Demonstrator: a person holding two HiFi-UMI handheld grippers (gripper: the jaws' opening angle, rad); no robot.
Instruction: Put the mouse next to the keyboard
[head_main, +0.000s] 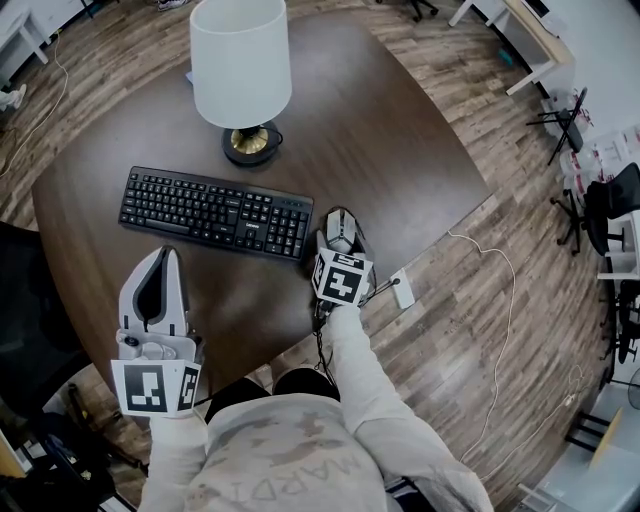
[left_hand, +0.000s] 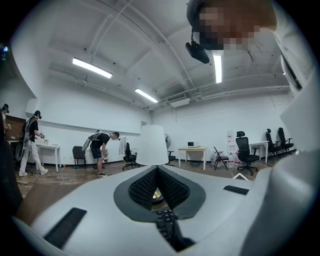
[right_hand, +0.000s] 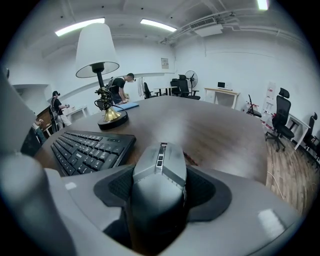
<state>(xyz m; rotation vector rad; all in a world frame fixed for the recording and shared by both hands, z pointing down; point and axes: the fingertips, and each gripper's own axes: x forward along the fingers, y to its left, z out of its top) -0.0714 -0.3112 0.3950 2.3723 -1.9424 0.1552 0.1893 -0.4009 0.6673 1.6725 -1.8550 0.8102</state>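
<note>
The right gripper (head_main: 341, 250) has its jaws closed on the grey mouse (head_main: 341, 224), one dark pad pressed to each flank, with the buttons and wheel pointing away from the person. The mouse sits just beside the right-hand end of the black keyboard (head_main: 215, 212), close to it but with a sliver of dark tabletop between them, and near the table's front-right edge. From where the cameras look I cannot tell whether it rests on the wood or hangs a touch above it. The keyboard lies slightly askew across the middle of the round brown table (head_main: 380, 130), and behind it stands a lamp (head_main: 241, 65) with a tall white shade on a brass and black base. The left gripper (head_main: 166, 254) is held low at the near-left part of the table, well apart from the keyboard and the mouse; its jaws are brought together at the tips and nothing is held in them, only a glimpse of keys and the lamp base showing through the gap behind the tips. A small white block (head_main: 403, 289) on a white cable lies by the table's edge to the right of the mouse. In the right gripper view a person (right_hand: 122, 84) bends over beyond the far side of the table, and office chairs stand along the white wall
</note>
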